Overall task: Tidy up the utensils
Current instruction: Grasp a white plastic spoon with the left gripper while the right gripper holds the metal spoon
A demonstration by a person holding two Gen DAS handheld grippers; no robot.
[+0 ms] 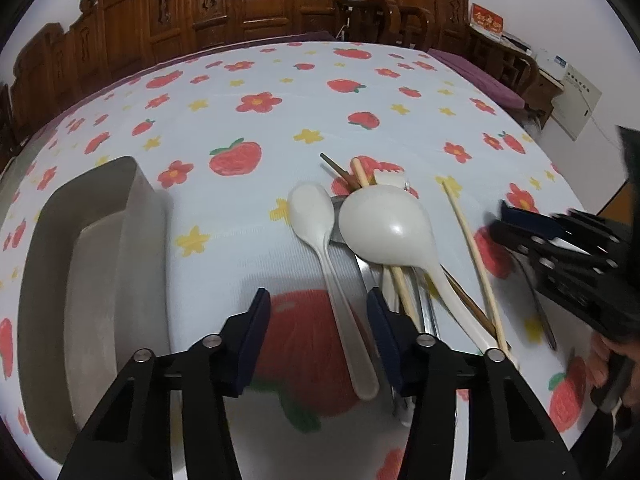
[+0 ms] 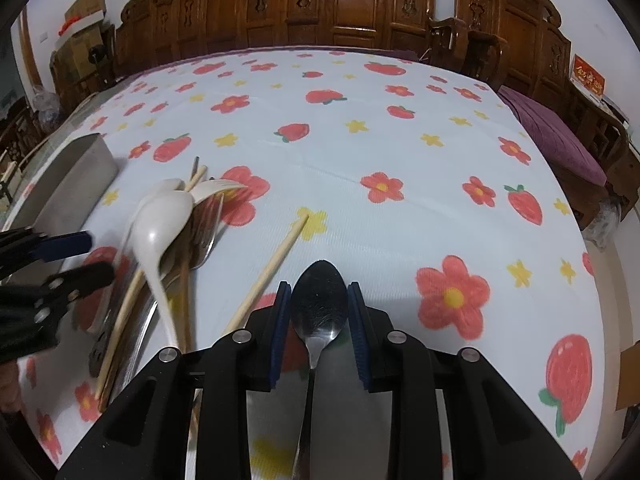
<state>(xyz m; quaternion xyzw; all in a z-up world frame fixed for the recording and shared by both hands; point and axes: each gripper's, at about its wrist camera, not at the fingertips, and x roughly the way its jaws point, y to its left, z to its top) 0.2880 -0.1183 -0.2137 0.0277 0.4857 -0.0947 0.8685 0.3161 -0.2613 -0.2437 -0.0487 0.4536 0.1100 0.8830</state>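
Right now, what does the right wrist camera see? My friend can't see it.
The right hand-held gripper has its fingers on both sides of a metal spoon, above a tablecloth with flowers and strawberries. To the left, a pile of white spoons and chopsticks sits near a metal tray.

Open tablecloth [image 2: 400, 152] lies ahead and right of my right gripper [image 2: 319, 312]. On its left, a loose chopstick [image 2: 276, 264] and the utensil pile [image 2: 176, 232] block passage; the metal tray [image 1: 100, 264] walls the far left.
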